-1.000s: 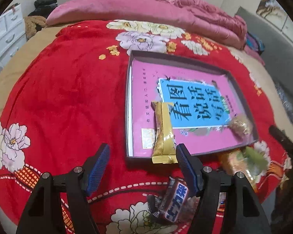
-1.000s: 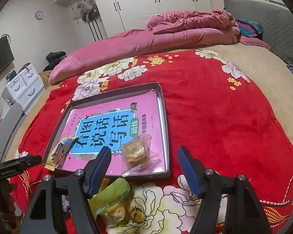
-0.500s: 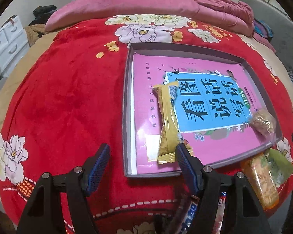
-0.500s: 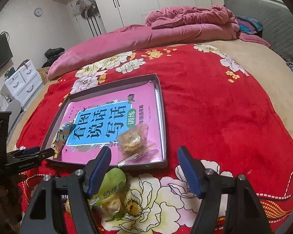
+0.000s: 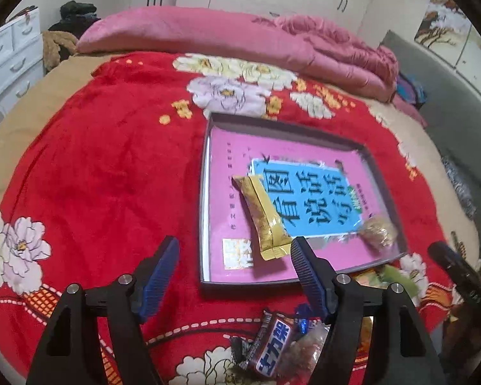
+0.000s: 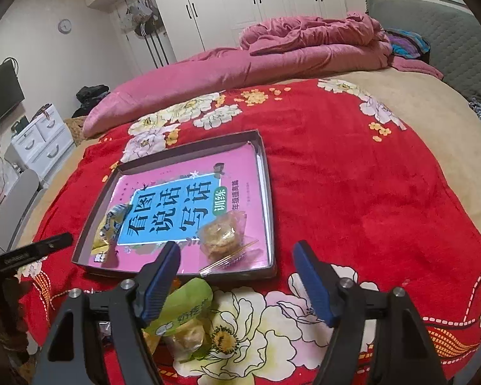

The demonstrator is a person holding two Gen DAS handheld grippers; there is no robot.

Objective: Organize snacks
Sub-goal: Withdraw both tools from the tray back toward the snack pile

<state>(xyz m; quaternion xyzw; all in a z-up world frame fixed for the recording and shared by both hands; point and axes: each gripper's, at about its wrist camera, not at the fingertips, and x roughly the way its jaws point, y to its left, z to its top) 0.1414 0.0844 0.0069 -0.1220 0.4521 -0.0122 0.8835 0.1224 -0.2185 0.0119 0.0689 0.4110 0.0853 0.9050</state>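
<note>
A shallow grey tray (image 5: 205, 192) with a pink book inside lies on the red floral blanket; it also shows in the right wrist view (image 6: 269, 192). In the tray lie a gold-wrapped bar (image 5: 263, 216), seen too in the right wrist view (image 6: 110, 224), and a clear-wrapped pastry (image 5: 376, 232) (image 6: 223, 234). My left gripper (image 5: 234, 269) is open and empty over the tray's near left corner. A dark chocolate bar (image 5: 269, 346) lies on the blanket below it. My right gripper (image 6: 235, 272) is open and empty above a green snack pack (image 6: 182, 304) in front of the tray.
A pink quilt (image 6: 240, 64) lies along the far side of the bed. White drawers (image 6: 38, 144) stand beyond the left edge. A grey headboard (image 6: 449, 25) is at the right. Several more wrapped snacks (image 5: 308, 349) lie near the chocolate bar.
The left gripper has drawn back and up from the tray, so the chocolate bar shows below it again. The right gripper has moved slightly. Both stay open.
</note>
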